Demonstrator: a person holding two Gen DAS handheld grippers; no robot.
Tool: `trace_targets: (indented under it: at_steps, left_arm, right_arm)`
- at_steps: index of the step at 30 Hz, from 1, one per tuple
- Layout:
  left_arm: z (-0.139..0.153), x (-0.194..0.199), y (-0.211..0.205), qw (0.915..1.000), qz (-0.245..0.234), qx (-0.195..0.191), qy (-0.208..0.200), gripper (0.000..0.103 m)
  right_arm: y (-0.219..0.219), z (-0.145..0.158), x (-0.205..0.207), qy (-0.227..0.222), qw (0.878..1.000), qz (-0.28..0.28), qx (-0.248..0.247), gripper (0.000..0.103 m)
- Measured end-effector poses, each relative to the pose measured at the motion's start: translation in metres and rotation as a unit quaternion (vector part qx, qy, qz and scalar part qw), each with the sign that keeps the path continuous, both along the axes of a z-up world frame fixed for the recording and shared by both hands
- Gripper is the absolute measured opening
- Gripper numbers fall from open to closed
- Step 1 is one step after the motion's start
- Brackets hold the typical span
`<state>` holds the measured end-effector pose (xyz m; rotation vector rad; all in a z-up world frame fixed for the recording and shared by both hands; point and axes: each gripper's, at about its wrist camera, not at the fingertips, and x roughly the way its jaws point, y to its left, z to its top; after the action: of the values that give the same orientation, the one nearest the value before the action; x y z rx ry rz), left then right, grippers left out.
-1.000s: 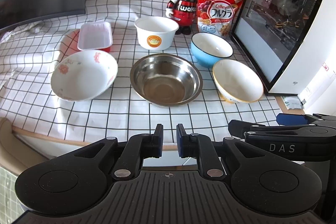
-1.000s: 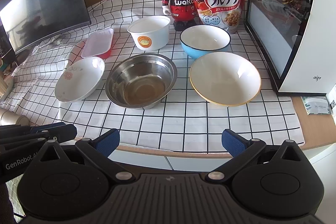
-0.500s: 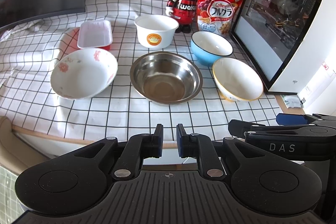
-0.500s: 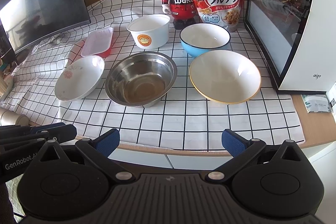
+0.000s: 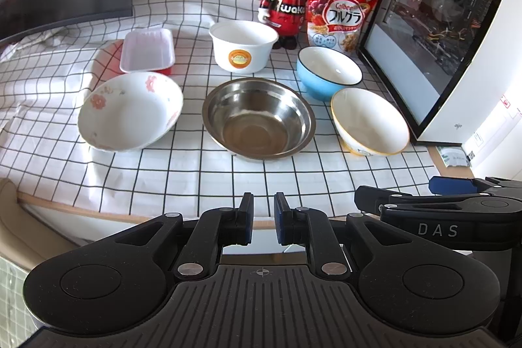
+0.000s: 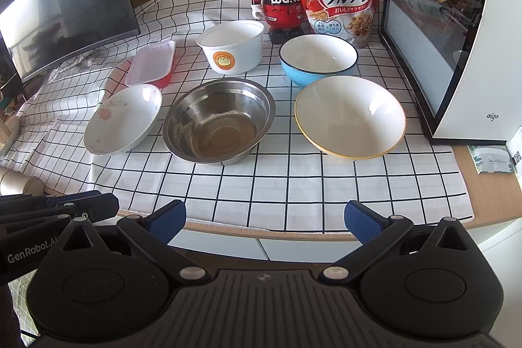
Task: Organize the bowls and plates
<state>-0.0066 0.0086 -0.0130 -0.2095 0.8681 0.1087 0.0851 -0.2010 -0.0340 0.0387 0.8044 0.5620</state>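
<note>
On the checked cloth (image 6: 293,185) every bowl sits separate, from floral bowl (image 5: 130,110) past steel bowl (image 5: 257,119) to yellow-rimmed bowl (image 6: 350,119); nothing's stacked yet. My left gripper (image 5: 262,219) is nearly closed and empty, my right gripper (image 6: 262,217) wide open and empty

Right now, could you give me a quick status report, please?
Left gripper shut, right gripper open, both empty. Steel bowl and the other bowls unstacked on the cloth. Nothing in the way.
</note>
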Motion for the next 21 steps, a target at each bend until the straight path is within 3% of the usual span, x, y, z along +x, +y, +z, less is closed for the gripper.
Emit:
trace_targets:
  at_steps: [11,21]
  left_arm:
    - [-0.003,0.009,0.012,0.9998,-0.003,-0.018,0.002,0.016]
    - [-0.011,0.053,0.075,0.9958,0.007,-0.079,-0.046,0.016]
  right_arm:
    - [0.006,-0.004,0.008,-0.001,1.0,-0.004,0.023,0.103]
    - [0.037,-0.005,0.05,-0.021,0.997,-0.045,0.054,0.103]
